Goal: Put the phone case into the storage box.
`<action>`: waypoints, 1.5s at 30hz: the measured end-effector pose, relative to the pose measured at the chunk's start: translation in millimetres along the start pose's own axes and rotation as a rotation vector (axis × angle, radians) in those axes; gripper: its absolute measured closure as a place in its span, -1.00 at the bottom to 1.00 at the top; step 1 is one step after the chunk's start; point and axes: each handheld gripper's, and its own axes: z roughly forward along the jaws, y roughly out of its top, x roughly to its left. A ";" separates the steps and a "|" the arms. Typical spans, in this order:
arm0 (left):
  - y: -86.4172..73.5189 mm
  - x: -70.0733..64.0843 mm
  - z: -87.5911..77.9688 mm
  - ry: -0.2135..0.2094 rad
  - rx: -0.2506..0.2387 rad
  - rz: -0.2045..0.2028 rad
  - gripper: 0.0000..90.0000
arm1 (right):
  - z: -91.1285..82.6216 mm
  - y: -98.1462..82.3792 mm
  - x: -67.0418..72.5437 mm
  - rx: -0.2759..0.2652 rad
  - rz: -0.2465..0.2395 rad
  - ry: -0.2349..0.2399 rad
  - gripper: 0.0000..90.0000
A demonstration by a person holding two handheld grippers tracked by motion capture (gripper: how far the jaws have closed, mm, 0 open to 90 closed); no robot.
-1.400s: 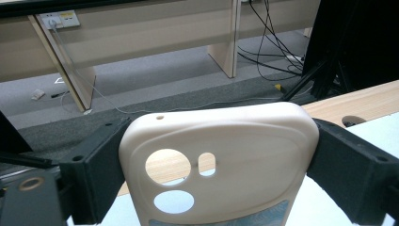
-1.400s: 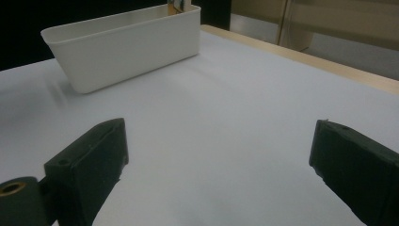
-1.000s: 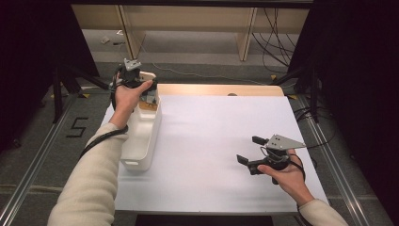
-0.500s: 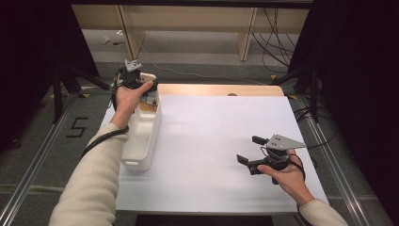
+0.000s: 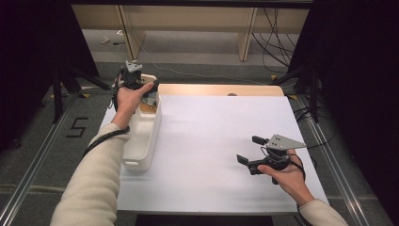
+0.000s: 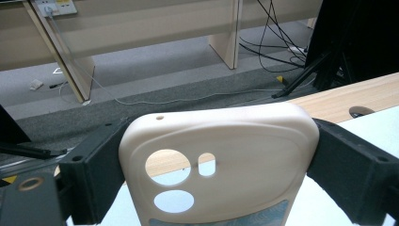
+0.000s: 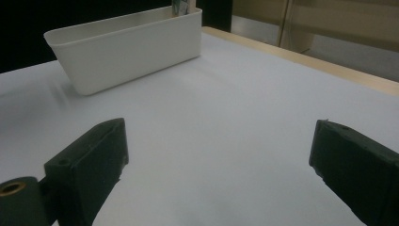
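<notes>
At the left we found the long white plastic bin (image 5: 143, 136) standing on the white-covered table (image 5: 221, 141), close along its left edge, with its long side running away from the person. That placement put the bin directly under the left hand's reach and left the middle of the table free.

The left tool (image 5: 134, 81) was held above the far end of the bin. In the left gripper view, its two black jaws pinched a cream-coloured, rounded-corner phone case (image 6: 221, 160) by its two long edges, one jaw on each side. The case stood upright between the jaws, camera cut-outs towards the lens, and a patterned bluish area showed at its lower edge. We judged that the edgewise grip kept the thin shell from flexing or slipping, and that the hold over the bin suited either lowering the case in or lifting it clear; we could not tell which. The jaws stood wide only because the case is wide; the pads pressed on it.

At the right, the right tool (image 5: 256, 153) lay low over the bare table, well apart from the bin, pointing towards it. Its jaws were spread with nothing between them (image 7: 221, 155). We judged it was parked clear of the work.
</notes>
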 end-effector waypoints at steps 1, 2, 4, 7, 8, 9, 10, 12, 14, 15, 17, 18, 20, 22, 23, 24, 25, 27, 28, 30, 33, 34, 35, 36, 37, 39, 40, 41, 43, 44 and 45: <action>-0.8 0.0 0.6 -0.001 0.002 0.000 -0.77 | 0.0 0.0 0.0 0.000 0.000 0.000 -0.87; -1.3 0.3 1.0 0.000 0.005 0.003 -0.77 | 0.0 0.0 0.0 0.000 0.000 0.000 -0.87; -2.3 0.4 1.8 -0.001 0.008 0.001 -0.77 | 0.2 -0.1 0.0 0.000 0.001 0.000 -0.87; -3.7 0.6 3.1 0.005 0.011 -0.002 -0.77 | 0.2 -0.1 0.1 0.001 0.000 0.000 -0.87; -3.9 0.9 3.4 0.004 0.011 -0.001 -0.77 | 0.2 0.0 0.1 0.001 0.000 0.001 -0.87; -4.2 0.9 3.7 0.004 0.013 -0.002 -0.77 | 0.1 0.0 0.1 0.001 0.000 0.001 -0.87; -4.6 1.1 4.1 0.004 0.015 -0.003 -0.77 | 0.1 -0.1 0.0 0.001 0.000 0.000 -0.87; -5.5 1.3 5.4 0.003 0.018 0.000 -0.77 | 0.1 -0.1 0.1 0.001 0.000 0.000 -0.87; -6.7 1.2 6.6 0.003 0.021 -0.002 -0.77 | 0.0 -0.2 0.1 0.002 -0.001 0.001 -0.87; -7.2 1.2 7.1 0.003 0.023 -0.002 -0.77 | 0.0 -0.2 0.1 0.002 -0.001 0.000 -0.87; -7.7 1.4 7.6 0.002 0.023 0.000 -0.77 | -0.1 -0.1 0.0 0.001 0.000 0.000 -0.87; -7.8 1.3 7.8 0.002 0.023 0.000 -0.77 | -0.1 0.0 0.0 0.001 -0.001 0.000 -0.87; -8.0 1.2 8.3 0.003 0.024 0.003 -0.77 | 0.0 -0.2 0.0 0.002 -0.001 0.000 -0.87; -8.4 1.2 8.7 0.005 0.026 0.002 -0.77 | 0.1 -0.1 0.1 0.001 -0.001 0.000 -0.87; -8.7 1.3 9.1 0.005 0.028 0.003 -0.78 | -0.1 0.0 0.1 0.002 -0.002 0.000 -0.87; -8.9 1.4 9.4 0.005 0.029 0.005 -0.77 | 0.0 0.0 0.1 0.000 -0.002 0.000 -0.87; -9.2 1.4 9.6 0.006 0.030 0.003 -0.77 | 0.0 0.0 0.0 0.001 -0.001 0.000 -0.87; -10.2 1.7 10.5 0.007 0.034 0.002 -0.78 | 0.1 -0.2 0.0 0.002 -0.001 0.000 -0.87; -10.6 2.0 10.9 0.007 0.036 0.004 -0.77 | 0.1 -0.2 0.0 0.002 -0.001 0.000 -0.87; -11.5 2.0 11.6 0.008 0.039 0.003 -0.78 | 0.0 -0.1 0.1 0.003 -0.001 0.000 -0.87; -12.6 2.1 12.5 0.009 0.041 0.003 -0.78 | 0.1 -0.2 -0.1 0.002 -0.001 0.000 -0.87; -12.7 2.1 12.6 0.009 0.041 0.003 -0.78 | 0.1 -0.2 -0.1 0.002 -0.002 0.000 -0.87; -13.1 2.1 12.7 0.010 0.043 0.003 -0.78 | 0.1 -0.2 -0.1 0.002 -0.002 0.000 -0.87; -13.4 2.2 12.9 0.011 0.044 0.004 -0.78 | 0.1 -0.2 -0.1 0.003 -0.002 0.000 -0.87; -13.8 2.2 13.1 0.012 0.044 0.002 -0.78 | 0.1 -0.2 0.0 0.003 -0.001 0.000 -0.87; -14.7 2.6 13.6 0.013 0.047 0.003 -0.78 | 0.0 -0.2 -0.1 0.002 -0.002 0.000 -0.87; -15.1 2.8 13.7 0.013 0.049 0.004 -0.78 | 0.0 -0.2 -0.1 0.003 -0.002 -0.001 -0.87; -15.4 2.9 13.9 0.013 0.049 0.003 -0.78 | 0.0 -0.2 0.0 0.003 -0.002 0.000 -0.87; -16.3 2.9 14.5 0.012 0.049 0.000 -0.78 | 0.1 -0.3 0.2 0.005 -0.002 -0.001 -0.87; -16.5 3.0 14.5 0.014 0.050 0.001 -0.78 | 0.1 -0.3 0.2 0.005 -0.002 -0.001 -0.87; -16.7 3.0 14.8 0.013 0.049 0.000 -0.78 | 0.2 -0.3 0.2 0.004 -0.002 0.000 -0.87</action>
